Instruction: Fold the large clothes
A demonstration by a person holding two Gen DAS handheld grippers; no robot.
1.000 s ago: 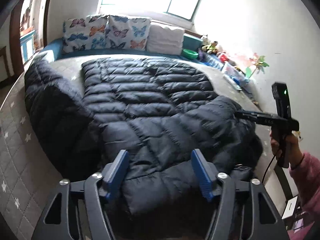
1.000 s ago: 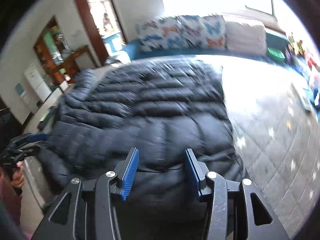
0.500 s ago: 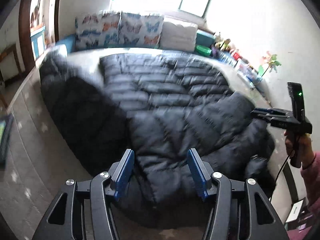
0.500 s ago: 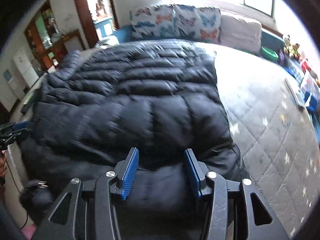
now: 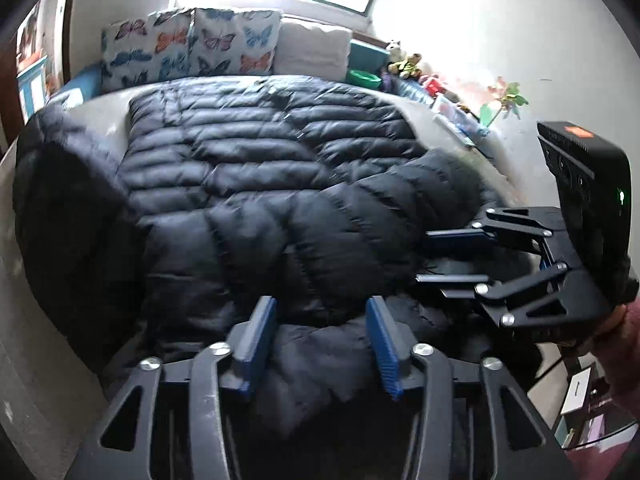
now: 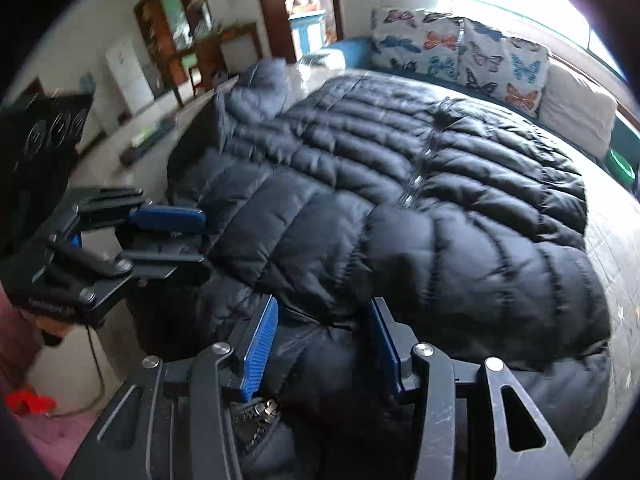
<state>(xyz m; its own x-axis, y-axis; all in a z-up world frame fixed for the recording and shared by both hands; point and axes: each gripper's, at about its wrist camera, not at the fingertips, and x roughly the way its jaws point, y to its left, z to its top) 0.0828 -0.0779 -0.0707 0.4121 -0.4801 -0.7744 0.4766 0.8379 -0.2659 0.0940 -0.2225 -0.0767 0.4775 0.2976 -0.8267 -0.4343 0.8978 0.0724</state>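
A large black puffer jacket [image 5: 272, 184] lies spread on the bed, with one sleeve folded across its near part; it also shows in the right wrist view [image 6: 420, 200]. My left gripper [image 5: 320, 328] is open, its blue pads on either side of the jacket's near edge. My right gripper [image 6: 322, 332] is open too, over the same near edge. Each gripper shows in the other's view, the right one [image 5: 452, 256] at the jacket's right and the left one [image 6: 168, 236] at its left, both open close to the fabric.
Butterfly pillows [image 5: 188, 48] and a white cushion [image 5: 312, 50] line the bed's far end. Toys, a green bowl [image 5: 362, 78] and a plant [image 5: 504, 100] stand along the right wall. A doorway and wooden cabinet [image 6: 188, 28] are at the left.
Both grippers have come down and closer together at the jacket's near edge. The right gripper now sits much nearer the left one. Both stay open.
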